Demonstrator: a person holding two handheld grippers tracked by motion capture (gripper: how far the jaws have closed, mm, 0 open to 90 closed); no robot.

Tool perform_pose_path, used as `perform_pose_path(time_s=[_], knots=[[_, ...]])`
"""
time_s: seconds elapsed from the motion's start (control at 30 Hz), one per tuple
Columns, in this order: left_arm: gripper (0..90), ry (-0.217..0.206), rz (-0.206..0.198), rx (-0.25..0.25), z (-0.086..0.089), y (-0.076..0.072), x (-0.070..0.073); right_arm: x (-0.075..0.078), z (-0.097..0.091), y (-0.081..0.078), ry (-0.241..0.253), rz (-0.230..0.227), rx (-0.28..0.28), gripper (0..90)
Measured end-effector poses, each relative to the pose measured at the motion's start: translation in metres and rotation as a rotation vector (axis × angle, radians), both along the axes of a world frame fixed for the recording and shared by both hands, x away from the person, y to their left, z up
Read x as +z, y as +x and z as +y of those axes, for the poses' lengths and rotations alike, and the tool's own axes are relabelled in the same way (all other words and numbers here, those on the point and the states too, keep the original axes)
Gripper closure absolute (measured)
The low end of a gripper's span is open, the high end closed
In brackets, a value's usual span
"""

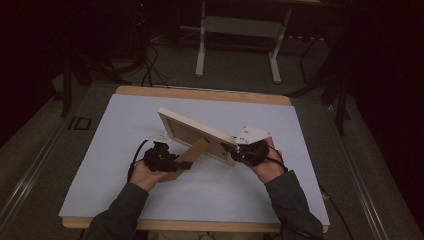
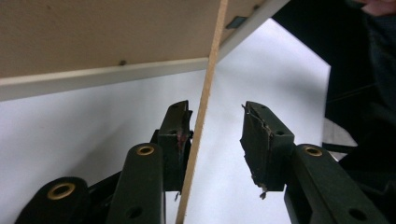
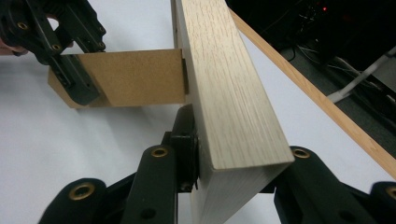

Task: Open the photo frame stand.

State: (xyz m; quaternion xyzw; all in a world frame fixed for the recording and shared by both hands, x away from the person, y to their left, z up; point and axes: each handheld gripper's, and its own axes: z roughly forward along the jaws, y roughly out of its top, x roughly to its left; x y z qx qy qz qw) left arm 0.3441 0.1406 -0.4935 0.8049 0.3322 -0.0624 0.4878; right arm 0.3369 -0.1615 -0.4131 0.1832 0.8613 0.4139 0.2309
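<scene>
Pale wooden picture frame point(image 1: 196, 131) held tilted above a white surface point(image 1: 100, 170) by two black hand-held tools.

Light oak-grain wood forms the flat rectangular frame; its back is brown fibreboard with a thin brown fibreboard stand flap point(image 1: 192, 154) folded out from it. The right tool point(image 1: 239, 150) clamps one end of the frame's wooden edge, a jaw pressed to each side, as the right gripper view shows close up. The left tool point(image 1: 170, 161) sits at the flap's free end; in the left gripper view its jaws stand partly apart, one pad point(image 2: 180, 133) touching the flap's thin edge, the other pad point(image 2: 256, 140), worn and ragged, clear of it. The surface is smooth and matte, with a light wooden rim point(image 1: 200, 94).
</scene>
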Motion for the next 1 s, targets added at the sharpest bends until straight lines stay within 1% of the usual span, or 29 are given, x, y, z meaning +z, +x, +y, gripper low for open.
perform_pose_path(time_s=[0.07, 0.13, 0.2, 0.33, 0.43, 0.53, 0.63, 0.73, 0.9, 1.0], knots=[[63.4, -0.002, -0.001, -0.005, -0.001, -0.001, 0.000, 0.000, 0.000, -0.001, 0.006, 0.005, 0.004, 68.7], [65.6, -0.009, 0.003, -0.025, -0.002, -0.002, 0.000, -0.001, 0.001, -0.001, 0.009, 0.005, 0.006, 68.7], [65.8, 0.001, 0.002, -0.040, -0.003, -0.004, -0.001, -0.002, 0.002, -0.002, 0.007, 0.006, 0.005, 68.7], [66.0, 0.026, 0.010, -0.044, -0.004, -0.007, -0.006, -0.004, 0.006, -0.009, 0.001, 0.000, 0.012, 68.7], [65.2, 0.041, 0.014, -0.046, -0.004, -0.009, -0.009, -0.008, 0.011, -0.014, -0.013, -0.009, 0.023, 68.7], [63.8, 0.035, 0.007, -0.042, -0.003, -0.011, -0.011, -0.011, 0.016, -0.017, -0.019, -0.012, 0.024, 68.7], [63.3, 0.046, -0.009, -0.038, -0.002, -0.013, -0.010, -0.011, 0.017, -0.017, -0.013, -0.007, 0.022, 68.7], [60.5, 0.044, -0.025, -0.026, -0.001, -0.014, -0.009, -0.011, 0.015, -0.017, -0.006, -0.008, 0.017, 66.8], [57.3, 0.003, -0.042, 0.036, 0.010, -0.015, -0.007, -0.010, 0.010, -0.018, 0.019, -0.008, 0.007, 59.9], [56.4, -0.027, -0.050, 0.068, 0.020, -0.016, -0.005, -0.010, 0.006, -0.019, 0.052, -0.004, -0.006, 56.1]])
